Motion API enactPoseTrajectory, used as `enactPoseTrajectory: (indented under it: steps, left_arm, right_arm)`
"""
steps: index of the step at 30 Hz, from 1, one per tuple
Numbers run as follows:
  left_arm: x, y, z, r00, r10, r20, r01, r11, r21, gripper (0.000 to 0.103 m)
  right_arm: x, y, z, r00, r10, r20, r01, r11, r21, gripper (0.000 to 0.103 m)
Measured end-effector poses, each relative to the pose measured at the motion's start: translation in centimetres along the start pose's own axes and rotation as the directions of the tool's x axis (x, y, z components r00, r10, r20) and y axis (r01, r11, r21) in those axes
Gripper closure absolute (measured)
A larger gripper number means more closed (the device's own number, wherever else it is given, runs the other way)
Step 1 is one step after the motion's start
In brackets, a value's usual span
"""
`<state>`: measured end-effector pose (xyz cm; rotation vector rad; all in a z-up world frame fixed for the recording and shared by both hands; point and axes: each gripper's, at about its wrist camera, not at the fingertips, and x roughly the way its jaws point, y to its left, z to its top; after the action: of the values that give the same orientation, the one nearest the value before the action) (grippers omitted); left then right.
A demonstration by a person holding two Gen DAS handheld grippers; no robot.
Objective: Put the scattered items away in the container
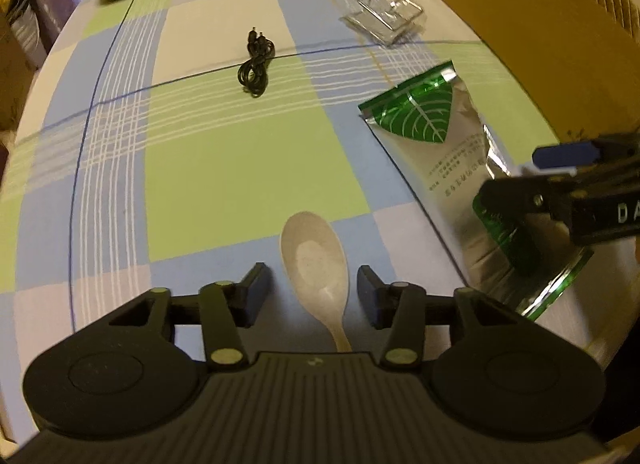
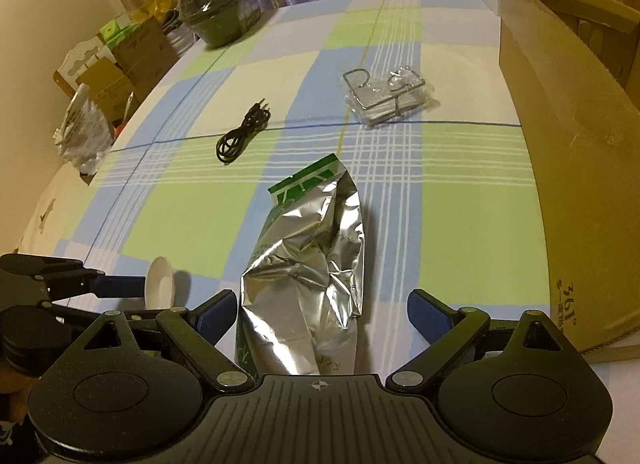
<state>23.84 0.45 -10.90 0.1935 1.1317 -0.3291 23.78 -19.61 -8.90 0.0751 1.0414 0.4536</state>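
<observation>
The left tool (image 1: 314,290) stands wide open with the pale spoon (image 1: 316,264) lying between its pads, untouched on either side; the spoon's handle end runs under the tool body and is cut off from view. The right tool (image 2: 322,314) is also spread wide, astride the lower end of the silver-and-green foil pouch (image 2: 316,260), its left pad just beside the crumpled foil, the right pad well apart from it; the pouch's bottom is hidden under the tool. The cardboard box (image 2: 560,192) fills the right edge of the right wrist view, its near wall standing just beside the pouch, and its inside cannot be seen. The middle of the checked tabletop (image 1: 224,168) lies open, with the coiled black cable (image 1: 256,64) at upper centre and the clear packet with a wire frame (image 1: 386,18) at upper right, blurred in the left wrist view. A dark bowl (image 2: 212,16) sits at the far edge, upper left
</observation>
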Motion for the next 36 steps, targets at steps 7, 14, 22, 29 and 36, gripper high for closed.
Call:
enactPoseTrajectory:
  steps: [7,14,22,29,36]
  left_arm:
    - [-0.4,0.4,0.2,0.999,-0.049,0.022,0.049,0.998,0.026,0.074]
    - [-0.5,1.5,1.0,0.997,-0.066,0.045,0.066,0.998,0.0,0.074]
    - [-0.4,2.1,1.5,0.996,-0.072,0.056,0.074,0.997,-0.033,0.074]
    - [-0.3,2.1,1.7,0.995,-0.08,0.061,0.083,0.996,-0.041,0.074]
    - [0.0,2.0,1.6,0.995,-0.084,0.052,0.086,0.996,-0.032,0.074]
  right_arm:
    - [0.5,0.0,0.3,1.0,0.007,-0.001,-0.007,1.0,0.003,0.006]
    - [1.4,0.4,0.5,1.0,0.007,-0.004,-0.007,1.0,-0.022,0.006]
    - [2.8,2.2,0.3,0.999,0.004,-0.043,-0.008,0.995,-0.099,0.006]
    - [3.6,3.3,-0.7,0.995,-0.088,-0.046,0.077,0.975,-0.206,0.014]
    - [3.4,3.2,-0.2,0.992,-0.12,-0.029,0.112,0.975,-0.193,0.036]
